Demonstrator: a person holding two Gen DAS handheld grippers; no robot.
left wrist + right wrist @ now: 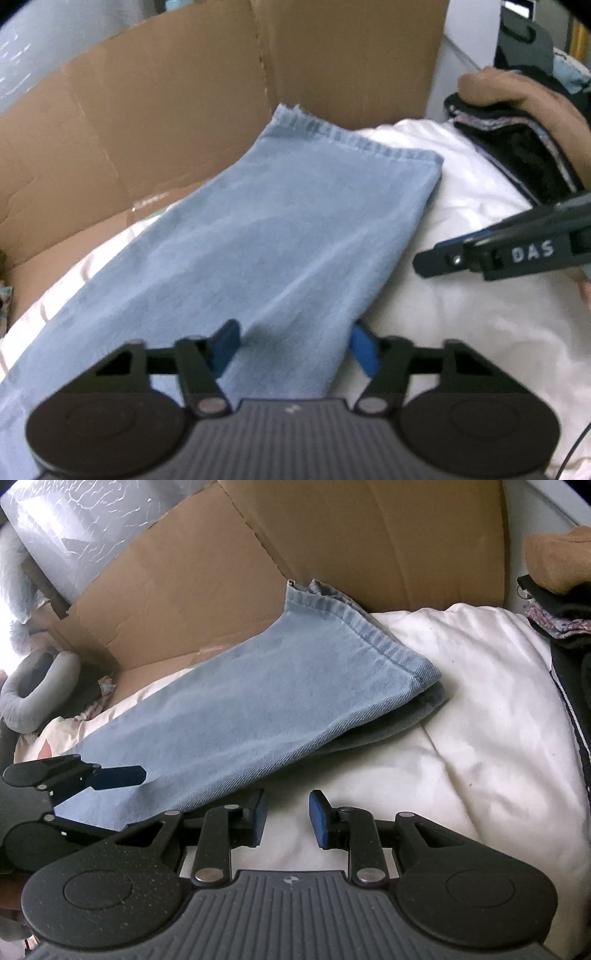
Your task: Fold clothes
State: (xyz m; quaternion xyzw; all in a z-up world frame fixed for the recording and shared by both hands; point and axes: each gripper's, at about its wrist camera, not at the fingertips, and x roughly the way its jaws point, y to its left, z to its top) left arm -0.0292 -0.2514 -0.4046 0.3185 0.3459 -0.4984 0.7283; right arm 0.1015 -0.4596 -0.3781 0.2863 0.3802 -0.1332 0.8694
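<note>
Light blue jeans (280,229) lie folded lengthwise on a white duvet (461,317), hem toward a cardboard box. My left gripper (293,347) straddles the near part of the leg: one blue pad (225,345) rests on the denim, the other (364,352) sits just past its right edge, and the cloth between them is not visibly pinched. The right wrist view shows the jeans (280,690) with the left gripper (122,794) at their near left end. My right gripper (288,818) hovers open over bare duvet (461,716) beside the jeans' edge, holding nothing. It also shows side-on in the left wrist view (424,260).
An opened cardboard box (295,550) stands behind the bed. A stack of dark clothes (569,627) topped by a tan cloth (554,561) lies at the right. A grey neck pillow (33,698) sits at the far left.
</note>
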